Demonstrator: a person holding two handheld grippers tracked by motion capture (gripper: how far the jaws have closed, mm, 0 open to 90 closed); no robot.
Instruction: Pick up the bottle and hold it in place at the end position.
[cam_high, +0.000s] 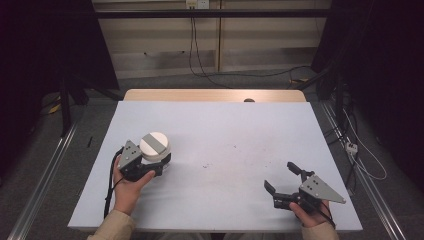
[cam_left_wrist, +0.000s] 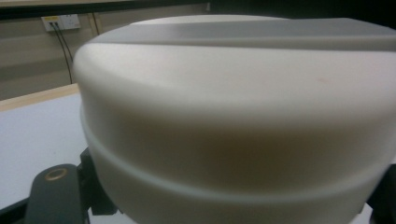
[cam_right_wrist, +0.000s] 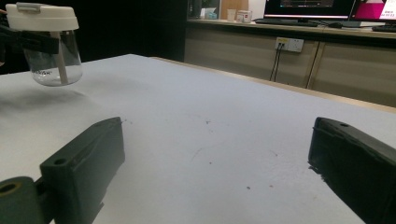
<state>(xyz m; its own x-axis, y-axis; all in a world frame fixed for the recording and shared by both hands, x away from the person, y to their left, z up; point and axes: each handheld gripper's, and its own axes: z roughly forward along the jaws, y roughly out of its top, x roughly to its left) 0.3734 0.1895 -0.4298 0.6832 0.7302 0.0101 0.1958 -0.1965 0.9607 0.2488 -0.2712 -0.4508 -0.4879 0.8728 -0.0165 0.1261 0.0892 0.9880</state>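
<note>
My left gripper (cam_high: 159, 164) clamps a clear, rounded jar (cam_right_wrist: 52, 63) under its smooth white lid (cam_high: 154, 146), seemingly lifted. My right gripper (cam_high: 283, 182) rests agape on the matte table (cam_high: 225, 130).

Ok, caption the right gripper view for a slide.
Right gripper's open fingers rest low over the table; beyond, the left gripper holds a white-lidded clear jar.

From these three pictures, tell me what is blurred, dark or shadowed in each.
Left gripper view: the cup's white lid sits so close it is soft and out of focus. Right gripper view: the clear cup is sharp and casts a faint shadow on the table, while the near black jaws blur. High view: the table is evenly lit and its surroundings fall into darkness.
</note>
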